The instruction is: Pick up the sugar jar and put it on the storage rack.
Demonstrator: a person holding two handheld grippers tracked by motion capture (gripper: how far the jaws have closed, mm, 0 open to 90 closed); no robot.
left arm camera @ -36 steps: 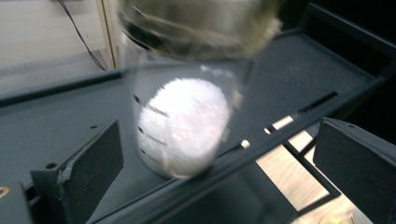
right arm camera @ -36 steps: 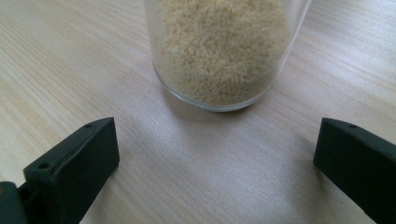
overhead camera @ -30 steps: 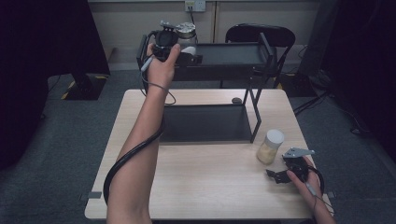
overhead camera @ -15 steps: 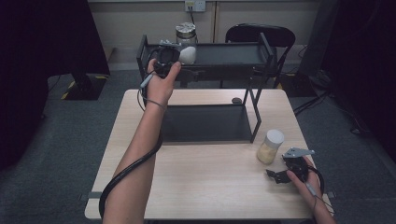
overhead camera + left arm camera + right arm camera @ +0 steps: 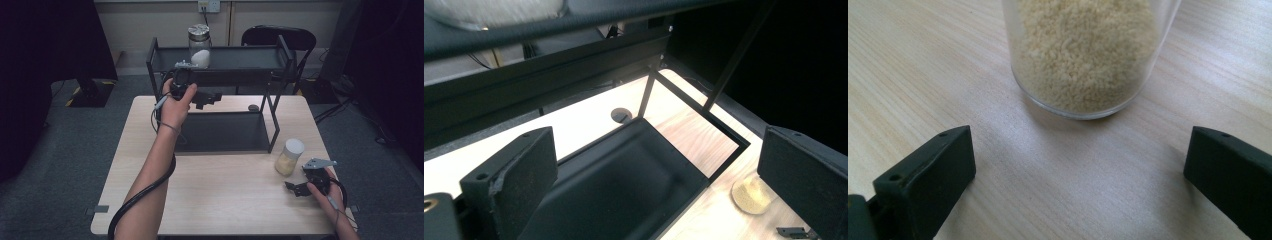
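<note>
A glass jar with a metal lid and white contents stands on the top shelf of a black two-tier rack. My left gripper hangs open just in front of and below that shelf, holding nothing. In the left gripper view it looks down on the rack's lower tray. A white-lidded jar of pale grains stands on the table at the right. My right gripper rests open just short of it. The right gripper view has the grain jar beyond the open right gripper.
The wooden table carries the rack at its far half; its lower tray holds nothing. A round cable grommet sits behind the tray. A black chair stands beyond the table. The left gripper's cable trails along the forearm.
The left gripper let go of the white-contents jar on the top shelf, then drew back and down toward the person. The right gripper and the grain jar stayed still.
</note>
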